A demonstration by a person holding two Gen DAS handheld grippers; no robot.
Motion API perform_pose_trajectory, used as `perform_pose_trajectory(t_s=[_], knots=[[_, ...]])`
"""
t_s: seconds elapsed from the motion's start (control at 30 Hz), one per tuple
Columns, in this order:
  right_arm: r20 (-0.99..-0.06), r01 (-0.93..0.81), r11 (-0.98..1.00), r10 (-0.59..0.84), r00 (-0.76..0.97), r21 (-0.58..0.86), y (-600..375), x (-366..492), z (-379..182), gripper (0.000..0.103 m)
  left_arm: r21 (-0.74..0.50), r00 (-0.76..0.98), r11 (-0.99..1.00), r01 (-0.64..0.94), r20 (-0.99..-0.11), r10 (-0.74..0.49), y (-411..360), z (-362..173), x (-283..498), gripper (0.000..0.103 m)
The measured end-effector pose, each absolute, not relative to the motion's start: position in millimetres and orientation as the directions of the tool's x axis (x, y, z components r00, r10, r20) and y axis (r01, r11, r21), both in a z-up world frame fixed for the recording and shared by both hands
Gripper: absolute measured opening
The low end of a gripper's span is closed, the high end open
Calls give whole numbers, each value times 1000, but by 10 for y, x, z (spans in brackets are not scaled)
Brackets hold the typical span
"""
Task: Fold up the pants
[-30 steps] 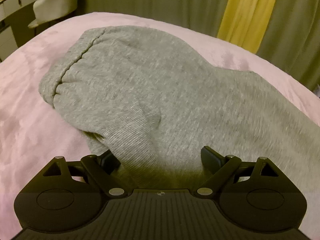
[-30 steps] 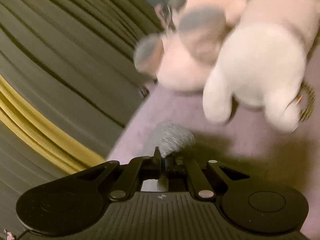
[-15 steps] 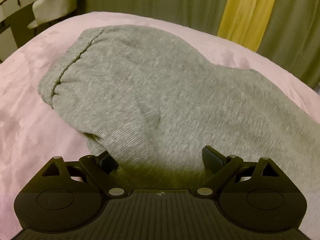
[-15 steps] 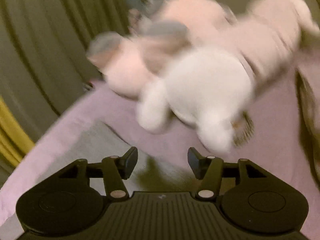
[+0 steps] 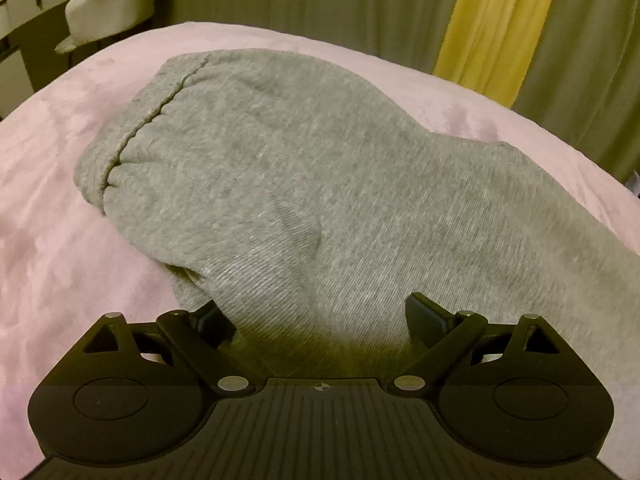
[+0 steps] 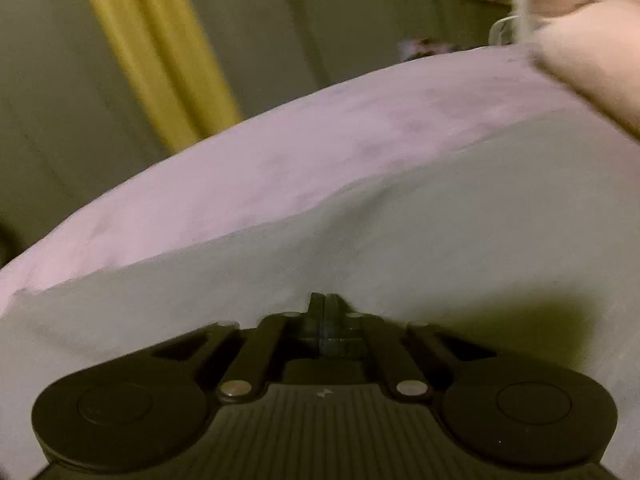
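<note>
Nearest me, my left gripper (image 5: pixel 320 316) stands wide open, its black fingers (image 5: pixel 426 318) straddling a fold of the grey knitted cotton pants (image 5: pixel 304 184), which lie spread on the pink plush bedspread (image 5: pixel 52 240). My right gripper (image 6: pixel 325 308) is closed tight just above the same grey cloth, nothing visibly pinched. Beyond hang olive curtains with a yellow strip (image 5: pixel 496 28).

I can read no text, label, brand or number in either view. The only marks I see are a small crosshair sign on the ribbed body of the left gripper (image 5: pixel 320 320) and a tiny pale emblem, too small to make out, on the right gripper (image 6: pixel 325 308).
</note>
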State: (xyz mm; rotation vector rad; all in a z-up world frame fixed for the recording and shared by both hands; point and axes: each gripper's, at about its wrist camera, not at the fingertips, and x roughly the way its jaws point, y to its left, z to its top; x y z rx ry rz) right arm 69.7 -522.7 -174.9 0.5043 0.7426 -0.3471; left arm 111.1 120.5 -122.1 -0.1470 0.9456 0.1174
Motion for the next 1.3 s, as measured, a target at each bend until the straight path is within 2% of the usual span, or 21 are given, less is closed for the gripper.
perform_pose_trajectory(t_s=[0.13,0.2,0.3,0.4,0.5,0.53,0.6,0.67,0.7,0.73,0.8,0.87,0.9,0.93,1.07,1.2,1.3], knots=[[-707,651,723,-336,622,230,-5737,833,-1549,0,-73,578,984,-163,-815,35,1209,-1228,1129,96],[-700,654,706,-323,637,270,-5854,782,-1429,0,-74,578,984,-164,-815,35,1209,-1228,1132,96],[-669,579,777,-294,682,248,-5679,525,-1302,3,-72,579,984,-164,-815,36,1196,-1236,1140,97],[-686,521,820,-238,688,237,-5490,235,-1415,5,-72,578,984,-162,-815,35,1197,-1237,1139,97],[-729,586,797,-313,609,147,-5624,46,-1648,5,-78,578,984,-163,-815,31,1208,-1234,1138,97],[-718,618,774,-352,601,138,-5696,-67,-1667,1,-78,578,983,-163,-815,31,1208,-1235,1137,97],[-715,652,735,-353,603,186,-5804,-180,-1628,1,-71,577,984,-163,-816,37,1195,-1236,1136,97],[-717,653,728,-340,609,209,-5776,-258,-1573,10,-67,576,985,-162,-816,39,1188,-1236,1136,98],[-724,642,740,-328,607,203,-5730,-267,-1565,24,-67,576,984,-162,-817,39,1189,-1237,1139,98],[-739,621,759,-303,602,196,-5670,-270,-1581,44,-69,576,984,-162,-817,38,1188,-1237,1141,98],[-750,584,798,-292,593,151,-5487,-271,-1609,62,-70,576,984,-161,-817,36,1189,-1235,1139,98],[-759,569,820,-328,562,67,-5359,-199,-1679,70,-70,576,984,-161,-817,36,1190,-1235,1136,98],[-770,555,830,-321,551,51,-5311,-163,-1709,87,-71,575,984,-161,-817,35,1190,-1236,1136,98],[-781,549,835,-312,541,47,-5264,-103,-1719,99,-72,575,984,-161,-818,34,1194,-1236,1130,98],[-789,530,845,-373,488,-71,-5135,14,-1789,99,-73,572,984,-160,-820,32,1197,-1240,1124,98],[-802,526,849,-346,488,-46,-5191,-45,-1761,99,-80,573,984,-160,-819,26,1208,-1238,1115,99],[-799,598,802,-362,480,-4,-5328,-210,-1649,99,-86,572,984,-159,-820,21,1216,-1238,1105,99]])
